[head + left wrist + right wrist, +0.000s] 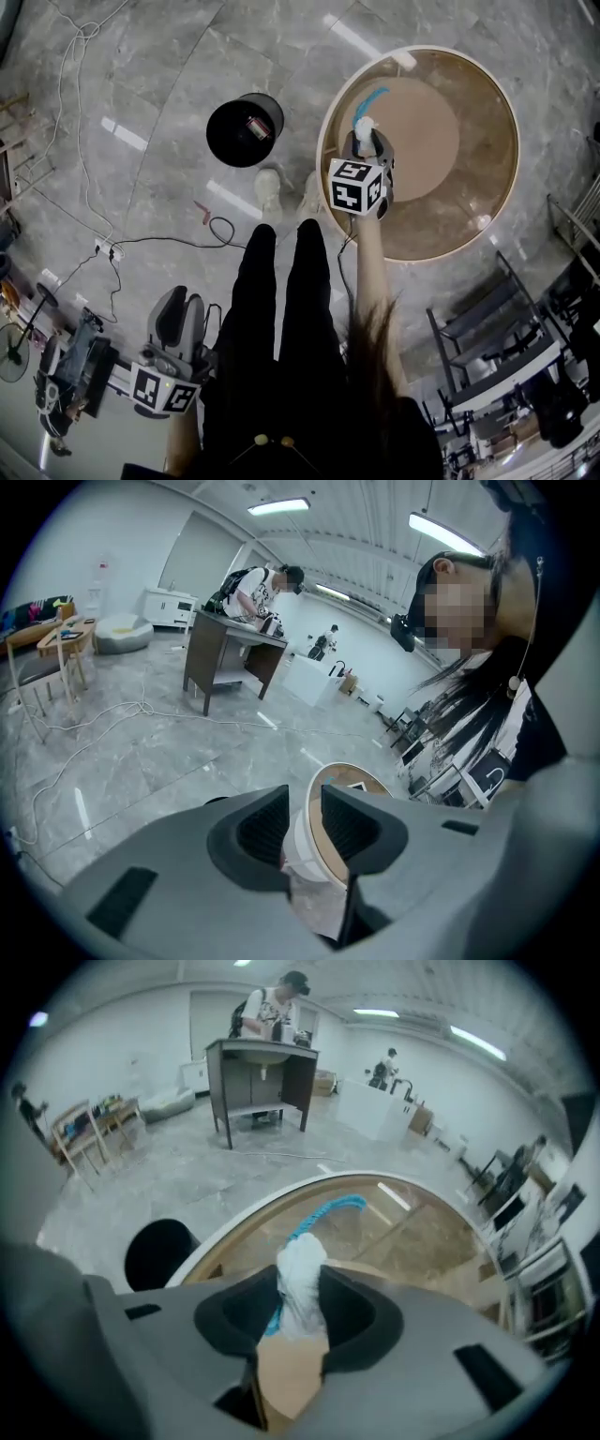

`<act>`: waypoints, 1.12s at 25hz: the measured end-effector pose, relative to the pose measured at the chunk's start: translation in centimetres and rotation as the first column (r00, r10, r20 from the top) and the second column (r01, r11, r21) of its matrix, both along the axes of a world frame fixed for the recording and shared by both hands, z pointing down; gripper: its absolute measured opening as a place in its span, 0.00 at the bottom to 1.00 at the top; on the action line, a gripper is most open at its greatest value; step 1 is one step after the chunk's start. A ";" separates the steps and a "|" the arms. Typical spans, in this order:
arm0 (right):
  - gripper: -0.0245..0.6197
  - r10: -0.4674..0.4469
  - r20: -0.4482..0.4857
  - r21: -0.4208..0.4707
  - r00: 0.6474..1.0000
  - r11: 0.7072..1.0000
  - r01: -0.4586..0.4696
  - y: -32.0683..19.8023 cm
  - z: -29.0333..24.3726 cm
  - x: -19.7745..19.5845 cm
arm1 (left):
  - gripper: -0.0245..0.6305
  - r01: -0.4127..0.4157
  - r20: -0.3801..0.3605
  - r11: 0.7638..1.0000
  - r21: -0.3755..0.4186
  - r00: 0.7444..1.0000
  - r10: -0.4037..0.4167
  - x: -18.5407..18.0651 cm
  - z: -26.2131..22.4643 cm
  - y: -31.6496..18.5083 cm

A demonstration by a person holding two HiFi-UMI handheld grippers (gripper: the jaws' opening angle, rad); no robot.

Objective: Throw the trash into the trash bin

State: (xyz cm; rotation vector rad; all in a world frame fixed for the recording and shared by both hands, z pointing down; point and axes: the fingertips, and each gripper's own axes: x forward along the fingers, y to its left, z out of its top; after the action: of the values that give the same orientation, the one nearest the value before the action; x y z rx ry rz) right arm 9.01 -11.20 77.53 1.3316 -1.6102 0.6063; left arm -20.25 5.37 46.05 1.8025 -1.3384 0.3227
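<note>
A crumpled white wad of trash (364, 125) with a blue string (373, 97) lies at the left part of the round, white-rimmed table (469, 187). My right gripper (366, 141) points down at it. In the right gripper view the wad (300, 1283) sits between both pads of my right gripper (300, 1314), which is shut on it, and the blue string (328, 1213) trails off over the table (412, 1232). The black trash bin (246, 129) stands on the floor left of the table, with a small item inside. My left gripper (178, 323) hangs low at the left, open with nothing between its fingers (305, 822).
The person's legs and shoes (270, 187) stand between bin and table. Cables (141, 242) and a power strip cross the grey floor at the left. Dark chairs (497, 347) stand at the lower right. A dark desk (262, 1077) with a person at it is far behind.
</note>
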 end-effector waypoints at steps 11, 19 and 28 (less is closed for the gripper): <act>0.10 -0.005 -0.004 0.066 1.000 0.998 0.005 0.2 -2.5 0.7 | 0.20 0.002 -0.004 1.000 0.005 1.000 -0.002 -0.6 -0.2 -0.1; 0.10 0.031 0.048 0.144 0.998 0.989 -0.037 0.6 -6.8 1.6 | 0.20 -0.001 0.005 0.999 0.039 1.000 0.001 -0.1 -1.0 -0.9; 0.10 -0.154 0.182 0.153 0.971 0.980 0.127 1.8 -7.9 -10.1 | 0.20 0.042 -0.010 0.999 0.025 0.999 -0.041 -2.3 -0.7 -0.1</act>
State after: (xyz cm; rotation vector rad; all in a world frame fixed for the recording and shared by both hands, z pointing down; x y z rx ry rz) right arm -1.11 -9.35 69.64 1.2772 -1.9190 0.5579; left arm -22.56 5.24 45.35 1.7923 -1.3766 0.2756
